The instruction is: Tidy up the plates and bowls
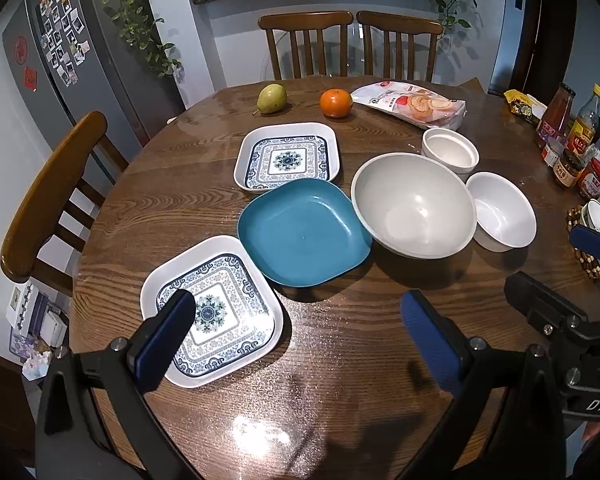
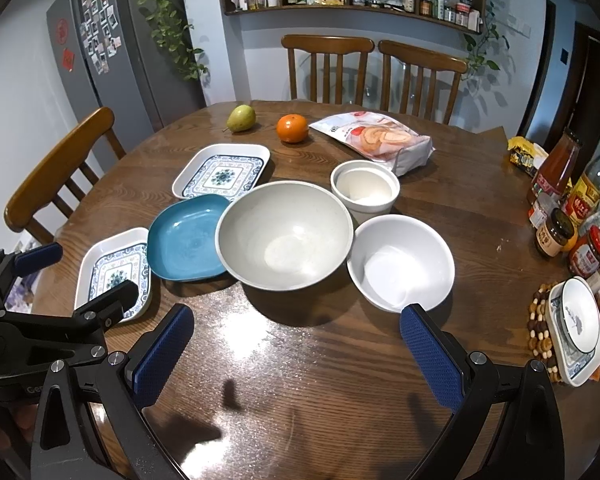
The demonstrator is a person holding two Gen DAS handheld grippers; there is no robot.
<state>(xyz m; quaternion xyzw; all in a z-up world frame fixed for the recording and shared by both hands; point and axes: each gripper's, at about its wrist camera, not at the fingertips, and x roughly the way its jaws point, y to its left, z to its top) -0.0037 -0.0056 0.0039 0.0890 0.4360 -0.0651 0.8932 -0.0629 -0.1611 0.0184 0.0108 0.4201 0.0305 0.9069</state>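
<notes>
Tongs, left (image 1: pixel 298 332) and right (image 2: pixel 296 344), gape empty, one finger hiding part of the nearest patterned plate (image 1: pixel 236 300).

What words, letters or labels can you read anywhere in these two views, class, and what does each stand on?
"DAS": white letters on the black body of the right tool, cut off by the frame edge.
"Ge": pale letters on the black body of the left tool, the rest hidden.
Snack bag: print too blurred to read.
Sauce bottles and jars: labels too small to read.
Red signs on the fridge: unreadable.
</notes>
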